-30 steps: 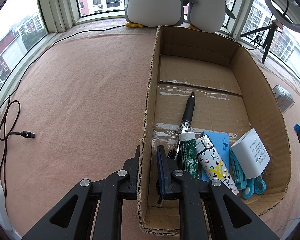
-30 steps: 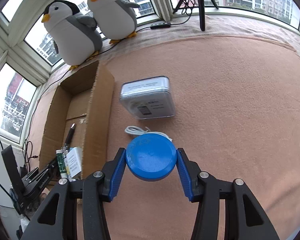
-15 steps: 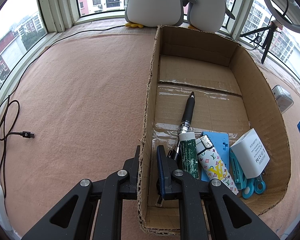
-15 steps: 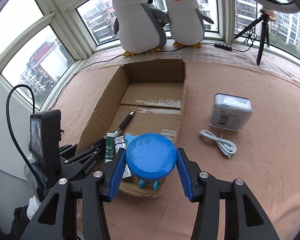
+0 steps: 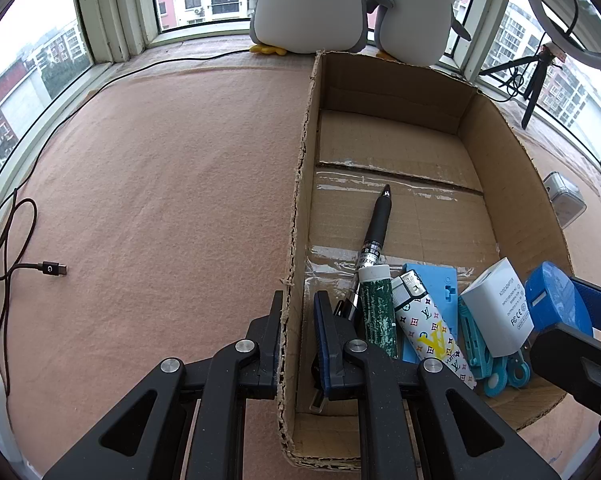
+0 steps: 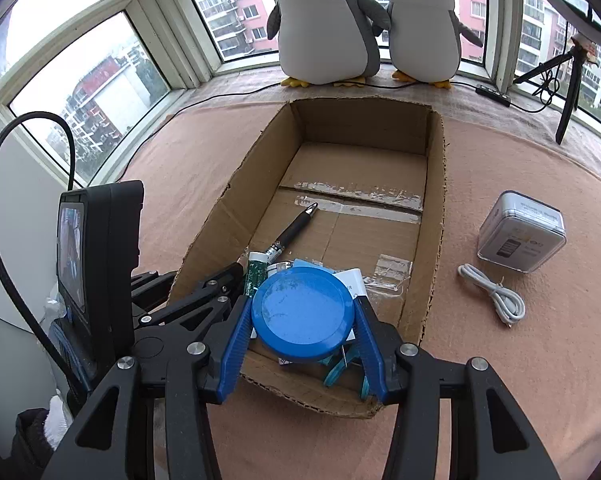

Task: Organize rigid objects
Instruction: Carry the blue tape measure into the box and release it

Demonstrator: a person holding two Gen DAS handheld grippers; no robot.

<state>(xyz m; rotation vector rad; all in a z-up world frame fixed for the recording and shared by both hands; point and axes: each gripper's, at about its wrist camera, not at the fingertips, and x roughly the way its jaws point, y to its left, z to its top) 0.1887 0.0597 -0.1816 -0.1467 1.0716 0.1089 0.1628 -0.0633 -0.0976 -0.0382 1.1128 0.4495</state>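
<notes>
Blue disc hovering over crowded box end

Cardboard box (image 6: 432,216) w/ left gripper (image 5: 296,320) jaws pinching its side wall; right gripper (image 6: 302,314) jaws clamping the blue disc (image 6: 302,310) above the near end. Risk: releasing here, disc is landing on the white charger (image 5: 498,312) & scissors (image 5: 496,368), sliding or tipping out

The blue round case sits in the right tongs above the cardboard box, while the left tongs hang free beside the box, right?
Not quite: the left tongs grip the cardboard box wall, as the left wrist view shows. The right tongs do hold the blue round case above it.
</notes>
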